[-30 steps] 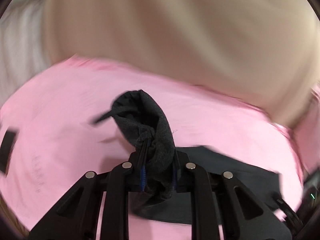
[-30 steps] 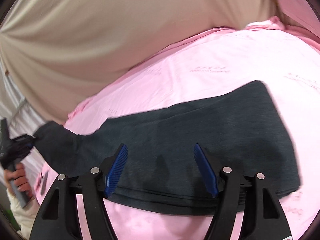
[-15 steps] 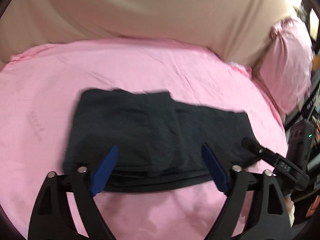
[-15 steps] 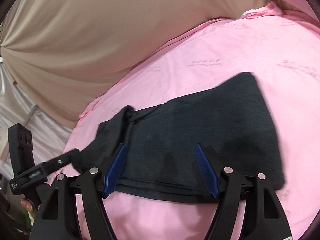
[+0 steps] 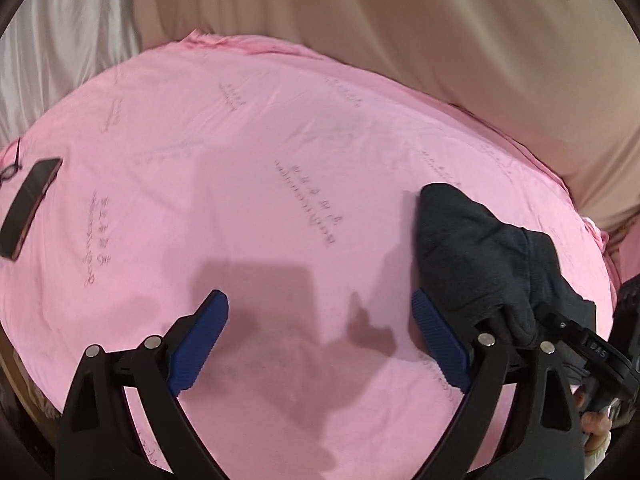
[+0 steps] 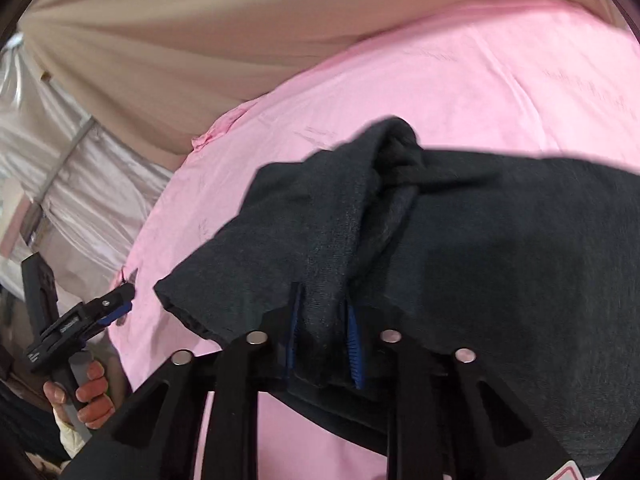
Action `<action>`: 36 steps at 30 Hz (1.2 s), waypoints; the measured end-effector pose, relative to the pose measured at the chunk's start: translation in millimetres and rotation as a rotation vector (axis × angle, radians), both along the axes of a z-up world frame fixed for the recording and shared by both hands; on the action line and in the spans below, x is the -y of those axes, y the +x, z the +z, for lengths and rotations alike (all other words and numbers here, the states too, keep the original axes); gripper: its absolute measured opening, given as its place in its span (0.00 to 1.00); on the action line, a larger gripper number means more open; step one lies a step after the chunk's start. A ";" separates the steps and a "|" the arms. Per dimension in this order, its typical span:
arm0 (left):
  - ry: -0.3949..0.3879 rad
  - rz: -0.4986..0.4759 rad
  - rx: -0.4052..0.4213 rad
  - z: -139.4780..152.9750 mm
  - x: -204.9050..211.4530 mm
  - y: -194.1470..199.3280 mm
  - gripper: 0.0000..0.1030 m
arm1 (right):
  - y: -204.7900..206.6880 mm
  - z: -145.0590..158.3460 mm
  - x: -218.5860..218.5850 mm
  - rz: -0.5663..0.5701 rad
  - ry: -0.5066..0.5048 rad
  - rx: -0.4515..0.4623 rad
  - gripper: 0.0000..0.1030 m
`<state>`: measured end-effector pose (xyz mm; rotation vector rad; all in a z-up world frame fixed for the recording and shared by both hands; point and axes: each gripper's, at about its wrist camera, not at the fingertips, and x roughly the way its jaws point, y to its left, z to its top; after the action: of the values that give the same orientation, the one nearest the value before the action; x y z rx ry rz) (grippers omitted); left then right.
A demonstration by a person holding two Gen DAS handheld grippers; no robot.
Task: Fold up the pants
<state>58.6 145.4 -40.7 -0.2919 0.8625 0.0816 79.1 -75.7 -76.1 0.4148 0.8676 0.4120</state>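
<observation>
The dark grey pants (image 6: 460,248) lie folded on the pink bed sheet (image 6: 460,80). My right gripper (image 6: 323,344) is shut on a bunched fold of the pants and lifts it a little off the sheet. In the left wrist view the pants (image 5: 476,248) show at the right, held by the right gripper's black arm (image 5: 576,340). My left gripper (image 5: 320,340) is open and empty, over bare sheet (image 5: 240,160) to the left of the pants. It also shows in the right wrist view (image 6: 116,304), far left.
A black phone (image 5: 30,208) and glasses (image 5: 10,168) lie at the sheet's left edge. A beige curtain (image 5: 400,20) hangs behind the bed. White curtain (image 6: 80,200) borders the left side.
My left gripper let go of the pants end, opened and swung away to the left. My right gripper closed on a fold of the pants and raised it.
</observation>
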 end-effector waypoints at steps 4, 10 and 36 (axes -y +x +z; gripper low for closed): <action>-0.040 0.000 0.004 1.4 -0.4 0.3 0.88 | -14.9 67.2 16.0 -0.005 0.034 0.136 0.14; -0.029 -0.051 0.048 16.4 13.1 -10.3 0.88 | -87.7 116.2 115.9 -0.229 -0.167 0.231 0.14; -0.187 -0.459 -0.164 -46.4 224.7 109.0 0.60 | -105.4 -27.5 239.0 -0.483 0.099 -0.037 0.64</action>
<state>167.6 -79.3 -87.1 -0.2573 1.0835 -0.4090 -26.3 -314.7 -103.6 0.7047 0.7547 0.0009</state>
